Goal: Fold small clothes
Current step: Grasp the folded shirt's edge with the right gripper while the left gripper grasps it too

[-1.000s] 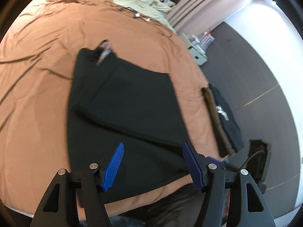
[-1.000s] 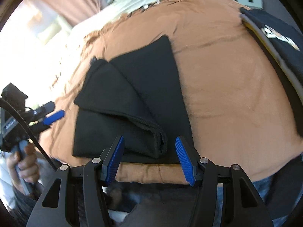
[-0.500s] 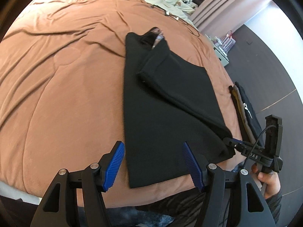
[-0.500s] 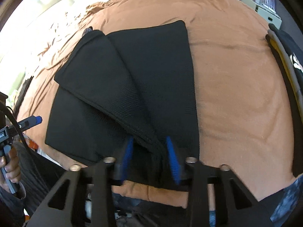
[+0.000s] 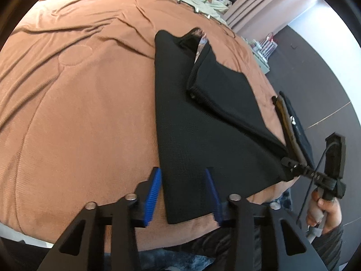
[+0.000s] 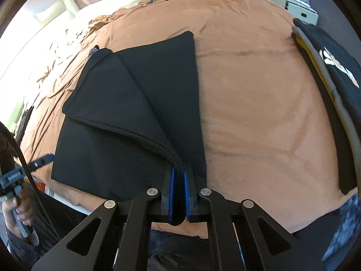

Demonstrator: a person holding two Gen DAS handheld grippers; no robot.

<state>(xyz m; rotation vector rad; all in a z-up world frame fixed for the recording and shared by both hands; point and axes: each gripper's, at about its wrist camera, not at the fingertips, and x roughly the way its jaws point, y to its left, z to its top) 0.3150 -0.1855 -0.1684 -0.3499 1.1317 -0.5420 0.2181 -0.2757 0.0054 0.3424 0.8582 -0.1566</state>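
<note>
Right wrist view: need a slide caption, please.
Right gripper shut on black garment's folded hem, brown bedspread beneath.

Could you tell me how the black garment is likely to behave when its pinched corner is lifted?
The black garment will probably drape limply: its edge bunches between the right claw pads. It looks light, lying flat on the bedspread. The knit texture suggests it should not slip easily.
</note>
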